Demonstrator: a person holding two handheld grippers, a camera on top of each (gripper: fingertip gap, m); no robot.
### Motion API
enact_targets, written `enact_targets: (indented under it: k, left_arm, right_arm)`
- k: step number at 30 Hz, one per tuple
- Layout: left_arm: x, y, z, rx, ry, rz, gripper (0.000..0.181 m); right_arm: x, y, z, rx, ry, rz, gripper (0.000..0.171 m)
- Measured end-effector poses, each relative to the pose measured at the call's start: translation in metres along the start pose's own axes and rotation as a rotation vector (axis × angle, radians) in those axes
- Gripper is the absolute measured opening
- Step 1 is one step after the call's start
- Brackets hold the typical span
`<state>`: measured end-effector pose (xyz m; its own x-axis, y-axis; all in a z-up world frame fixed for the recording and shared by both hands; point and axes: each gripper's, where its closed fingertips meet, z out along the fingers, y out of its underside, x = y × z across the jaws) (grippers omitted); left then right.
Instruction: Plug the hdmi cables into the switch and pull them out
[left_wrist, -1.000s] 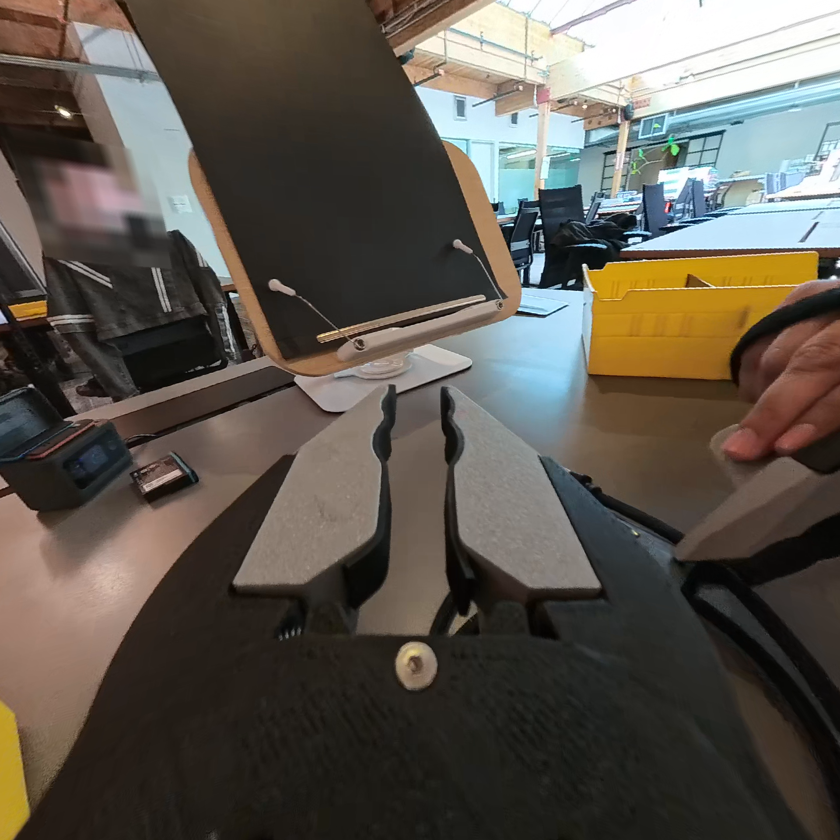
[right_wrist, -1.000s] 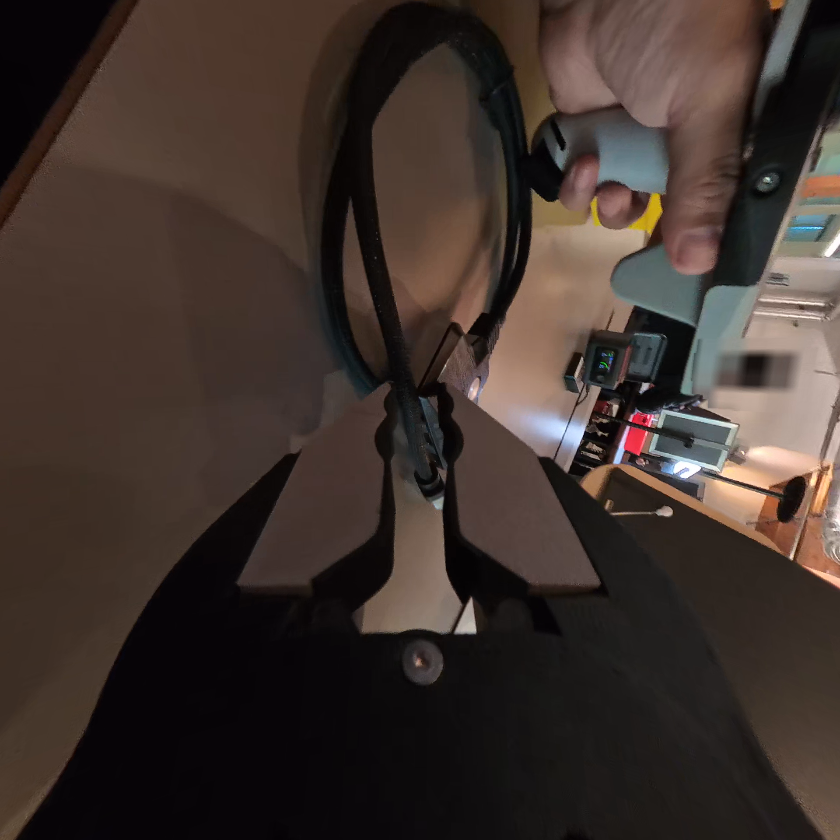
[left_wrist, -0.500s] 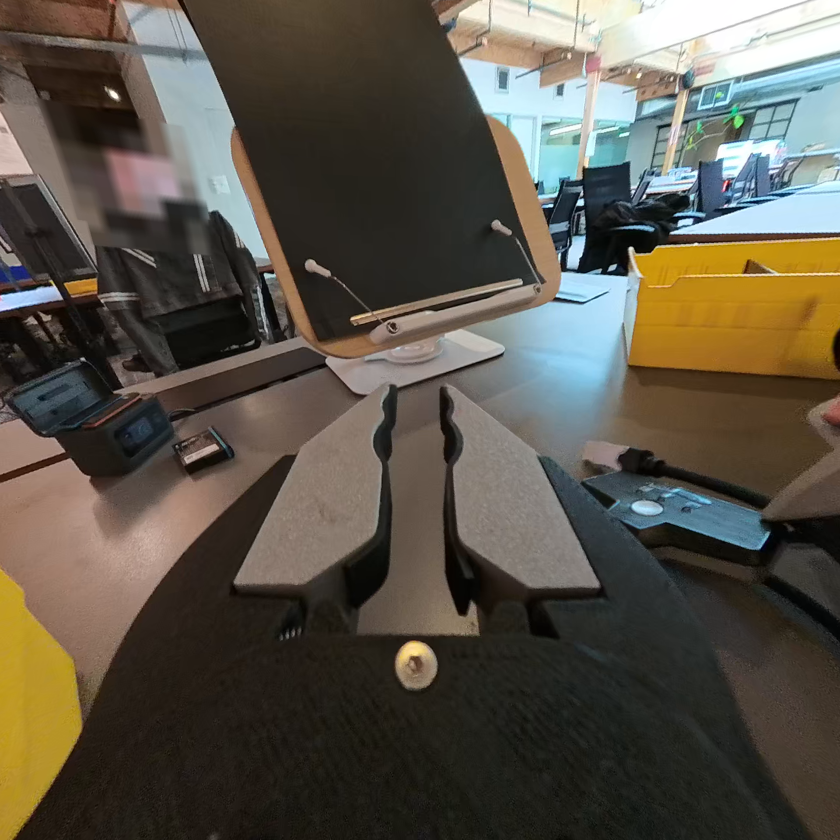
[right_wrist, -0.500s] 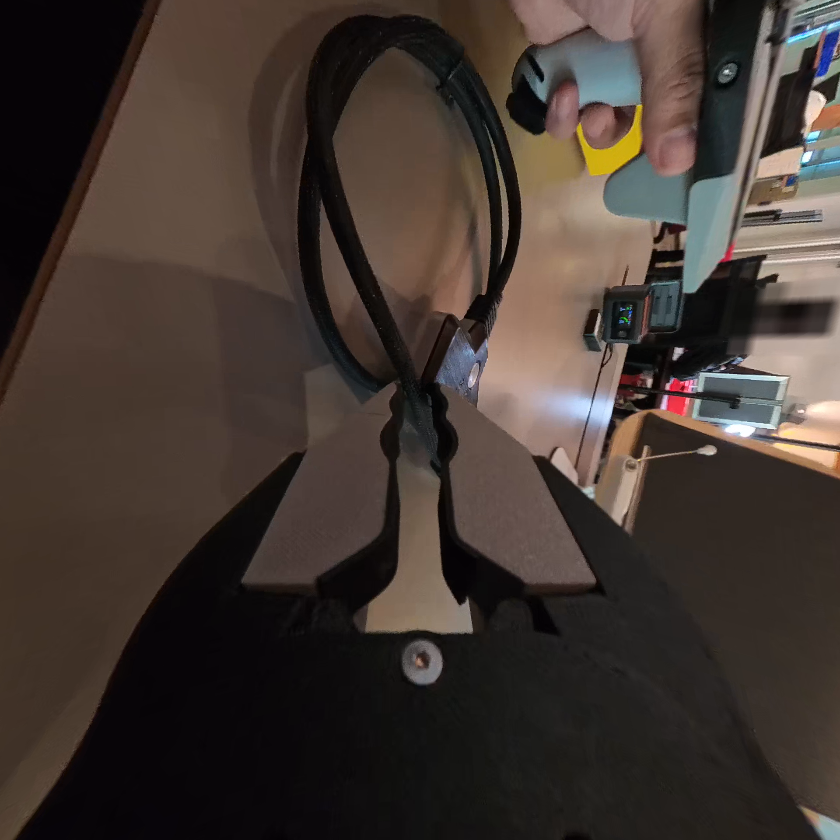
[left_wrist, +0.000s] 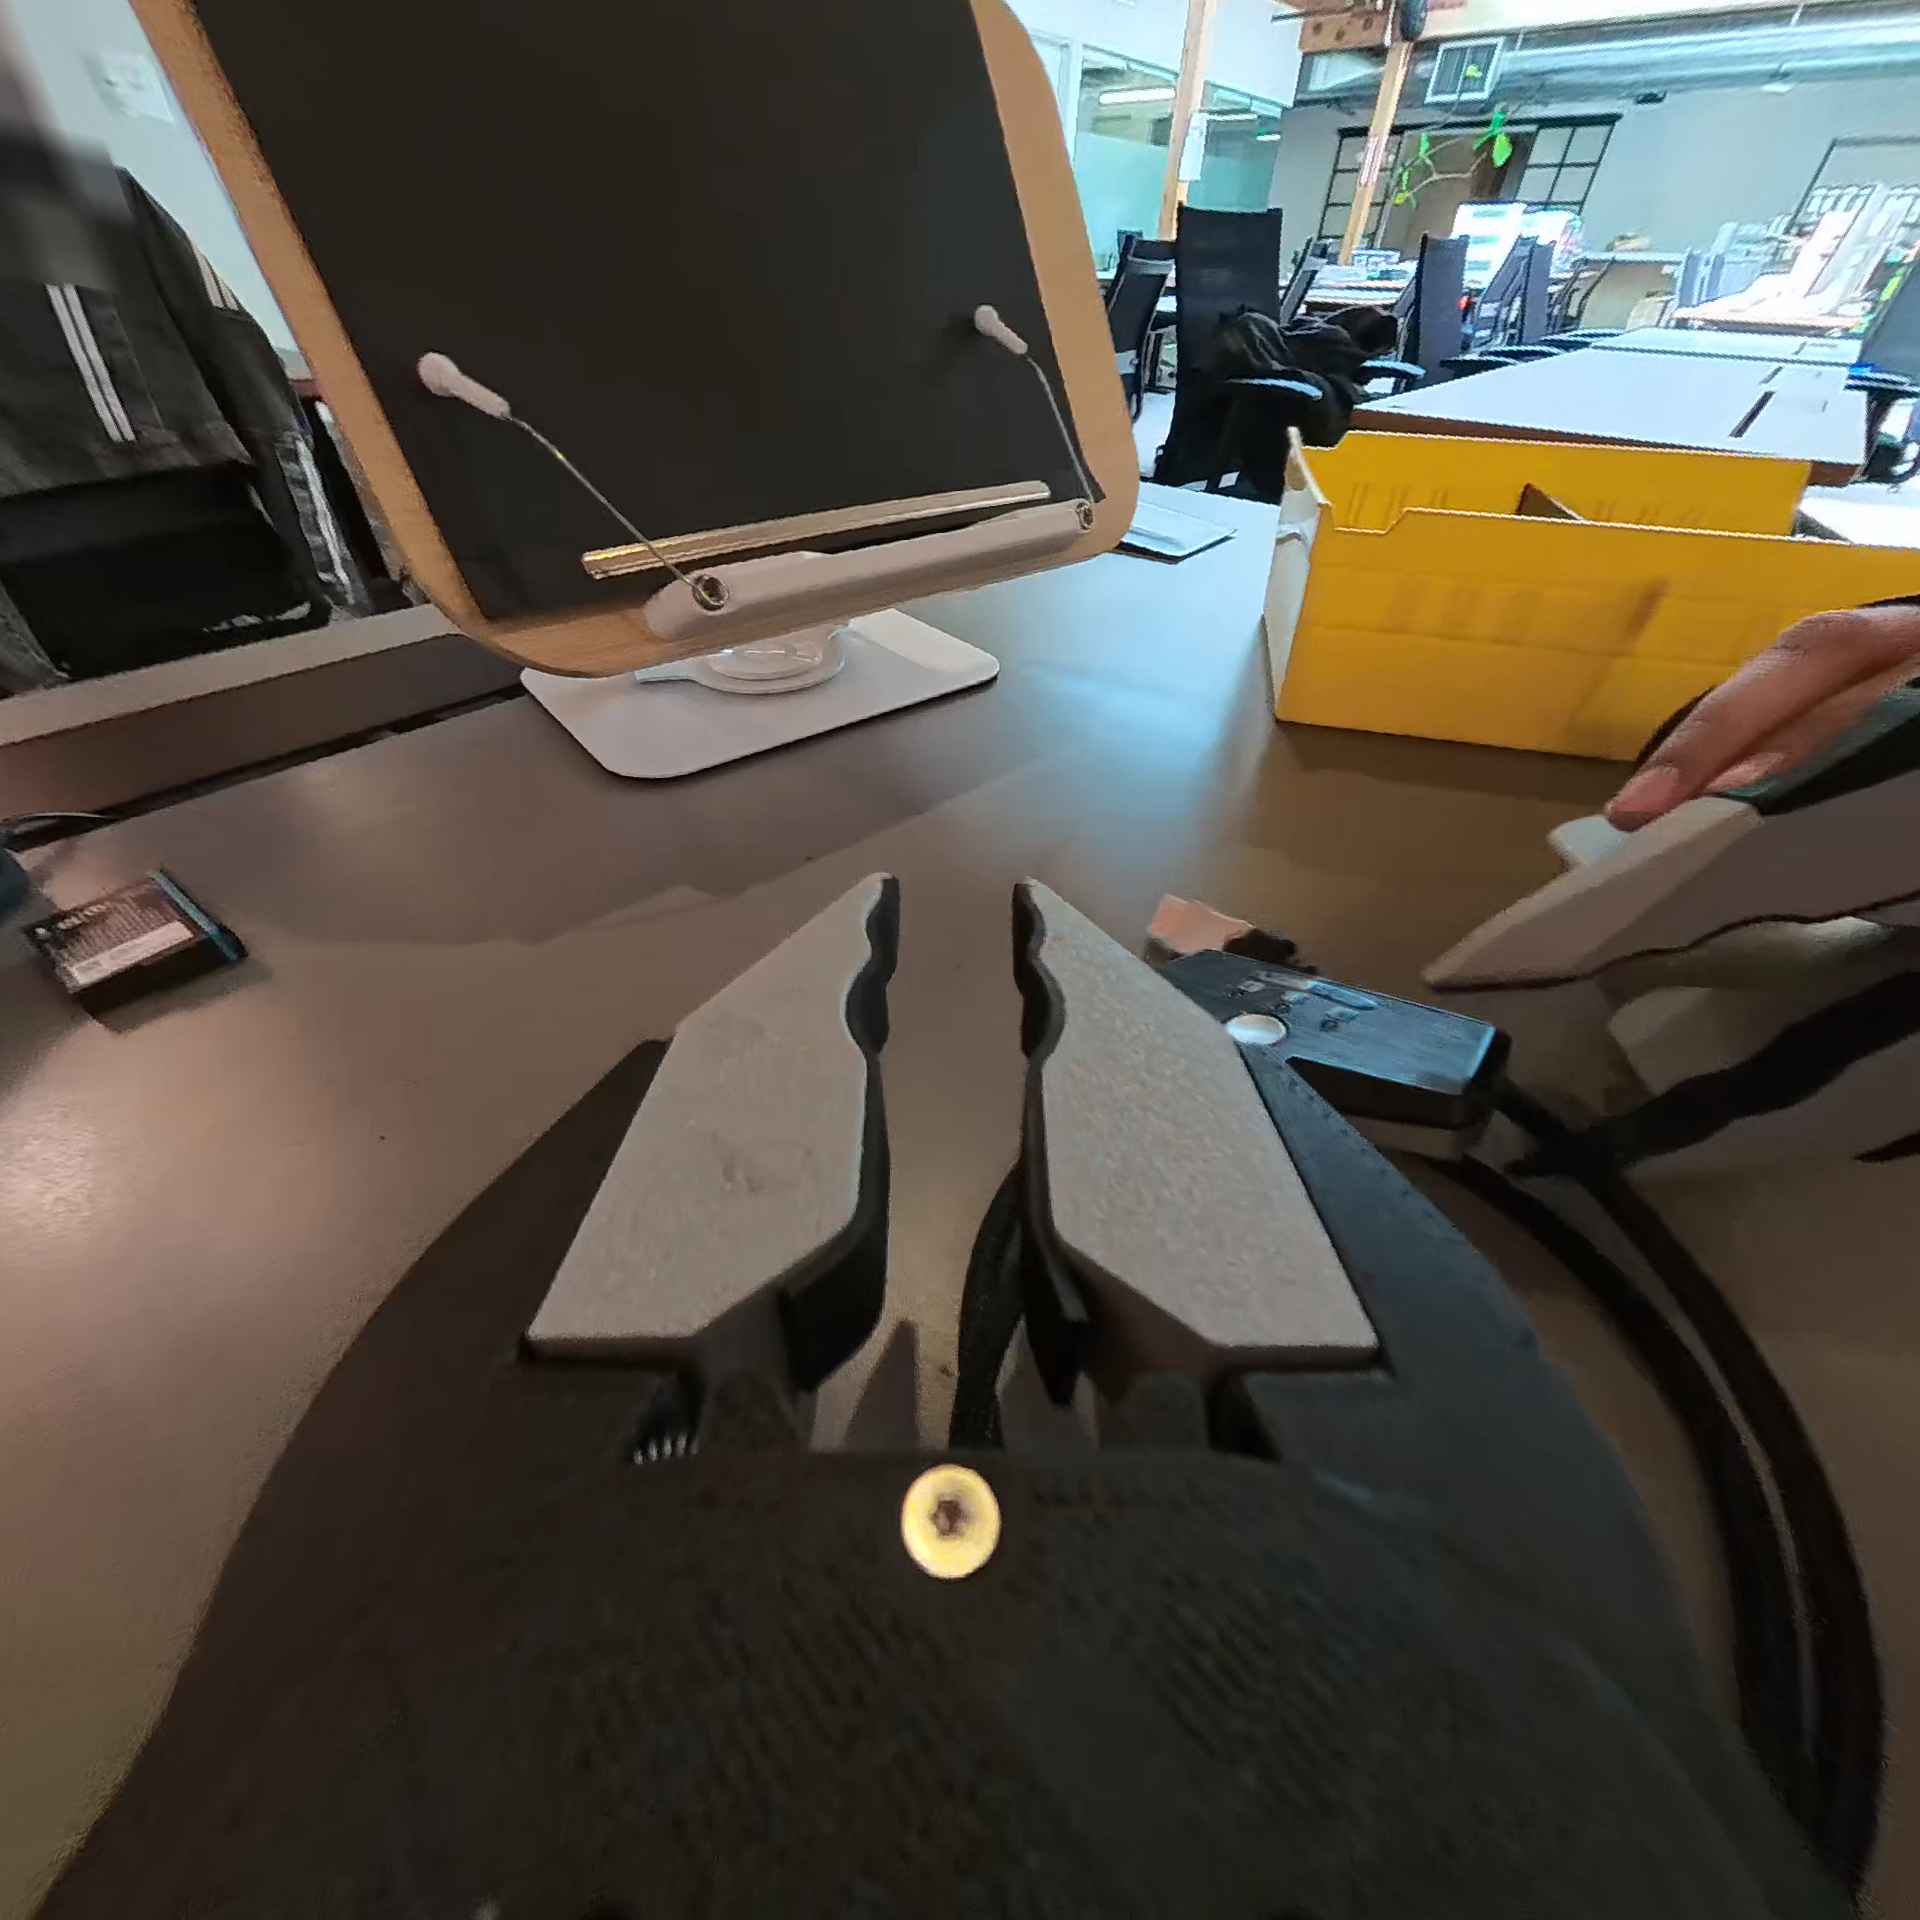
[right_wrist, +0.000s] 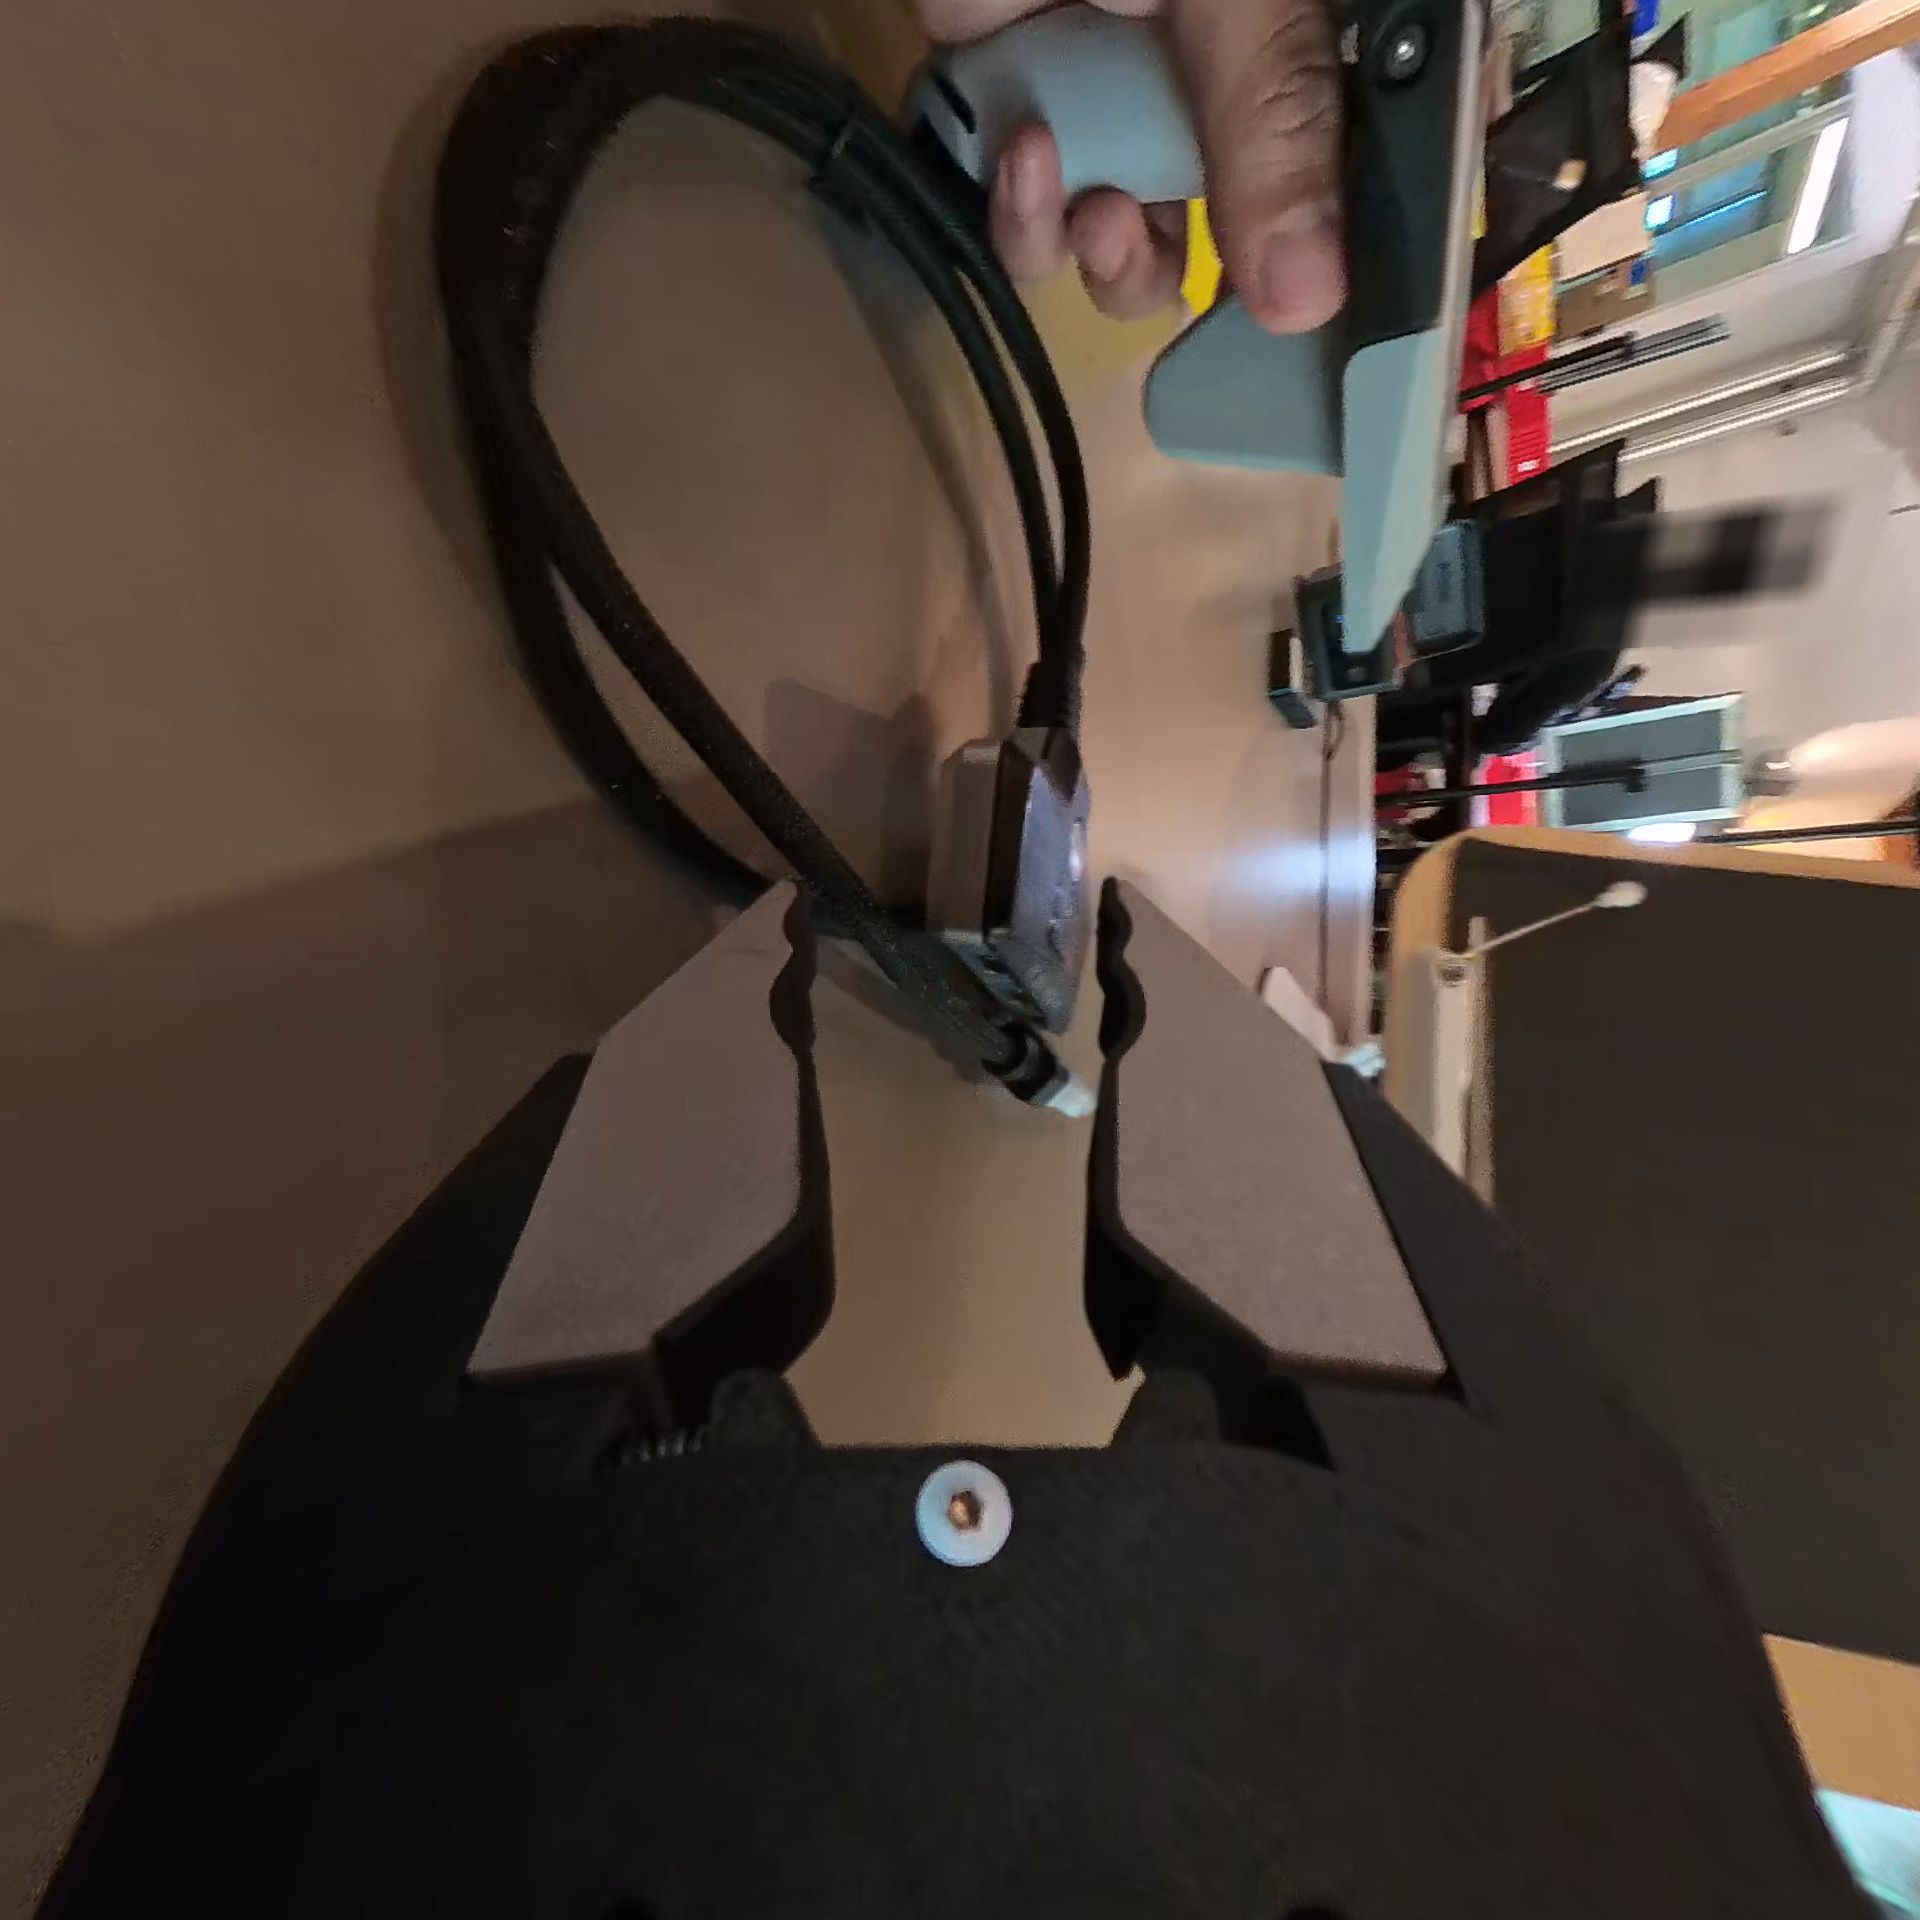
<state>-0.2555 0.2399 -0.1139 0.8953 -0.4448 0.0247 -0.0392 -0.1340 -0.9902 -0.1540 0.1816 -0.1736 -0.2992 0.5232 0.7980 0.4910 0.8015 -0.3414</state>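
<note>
You see one switch (right_wrist: 1039, 883) and one looped cable (right_wrist: 582, 582); your right tool (right_wrist: 951, 945) has widened off the cable; your left tool (left_wrist: 951, 925) stays narrow, empty.

No writing legible anywhere. Small black card (left_wrist: 130, 940) on the table (left_wrist: 416, 862), far left: printed lines, too small to make out. Black switch (left_wrist: 1340, 1023), right of centre: pale marks on top, blurred. Nothing else bears lettering that can be made out.

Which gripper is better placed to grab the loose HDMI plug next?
Right. Its open fingers straddle the cable plug by the switch; the left gripper points past both.
</note>
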Motion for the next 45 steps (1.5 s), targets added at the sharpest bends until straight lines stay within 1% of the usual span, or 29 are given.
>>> enact_targets:
  k: [2,4,8,11,13,14,16,18,21,22,24,26,28,30,33,34,35,36,38,39,42,45]
  left_arm:
    - [0.001,0.001,0.0,-0.007,0.015,-0.014,0.019]
    - [0.005,0.002,0.0,-0.013,0.042,-0.017,0.019]
    - [0.01,0.005,0.003,-0.04,0.076,-0.025,0.019]
    - [0.008,0.003,0.0,-0.02,0.077,-0.047,0.019]
    - [0.009,0.003,0.0,-0.02,0.09,-0.062,0.019]
    - [0.01,0.003,0.0,-0.025,0.099,-0.067,0.019]
    - [0.011,0.004,0.001,-0.032,0.111,-0.079,0.02]
    - [0.01,0.003,0.0,-0.022,0.115,-0.095,0.02]
    - [0.01,0.002,-0.002,-0.016,0.131,-0.131,0.02]
    - [0.011,0.003,-0.002,-0.02,0.139,-0.142,0.02]
    - [0.012,0.004,-0.001,-0.034,0.153,-0.152,0.022]
    - [0.013,0.005,-0.001,-0.036,0.162,-0.159,0.022]
    - [0.013,0.002,-0.002,-0.019,0.17,-0.176,0.021]
    - [0.014,0.002,-0.003,-0.012,0.187,-0.203,0.02]
    - [0.014,0.002,-0.002,-0.017,0.212,-0.239,0.019]
    - [0.014,0.002,-0.003,-0.014,0.217,-0.246,0.02]
    - [0.014,0.001,-0.003,-0.007,0.219,-0.252,0.019]
    - [0.013,0.0,-0.004,0.002,0.214,-0.253,0.018]
    - [0.013,-0.001,-0.005,0.011,0.211,-0.251,0.019]
    - [0.013,-0.001,-0.005,0.011,0.21,-0.252,0.02]
    - [0.01,-0.002,-0.005,0.014,0.2,-0.251,0.022]
    - [0.005,-0.002,-0.005,0.019,0.167,-0.238,0.021]
  right_arm:
    - [0.01,0.0,0.002,-0.006,0.068,-0.05,0.049]
    - [0.014,0.0,0.005,-0.012,0.088,-0.087,0.044]
    - [0.02,0.002,0.019,-0.05,0.074,-0.167,0.044]
    - [0.025,0.006,0.028,-0.086,0.051,-0.215,0.045]
    - [0.024,0.013,0.036,-0.112,0.005,-0.234,0.042]
    - [0.022,0.017,0.039,-0.12,-0.017,-0.252,0.038]
    - [0.026,0.022,0.046,-0.136,-0.019,-0.282,0.036]
    - [0.033,0.024,0.05,-0.154,0.007,-0.329,0.034]
    - [0.052,0.017,0.045,-0.135,0.149,-0.446,0.031]
    - [0.057,0.015,0.044,-0.118,0.189,-0.482,0.035]
    - [0.062,0.017,0.047,-0.105,0.231,-0.519,0.051]
    - [0.066,0.025,0.054,-0.127,0.256,-0.52,0.061]
    - [0.07,0.032,0.063,-0.142,0.265,-0.514,0.064]
    - [0.073,0.034,0.07,-0.13,0.258,-0.507,0.062]
    - [0.079,0.032,0.082,-0.122,0.26,-0.569,0.061]
    - [0.082,0.032,0.087,-0.12,0.257,-0.592,0.056]
    - [0.082,0.032,0.091,-0.118,0.242,-0.607,0.041]
    - [0.081,0.032,0.094,-0.109,0.225,-0.615,0.032]
    - [0.079,0.031,0.099,-0.091,0.198,-0.642,0.026]
    - [0.081,0.029,0.099,-0.082,0.211,-0.659,0.017]
    - [0.085,0.018,0.09,-0.037,0.241,-0.643,0.016]
    - [0.087,0.008,0.071,0.004,0.268,-0.6,0.015]
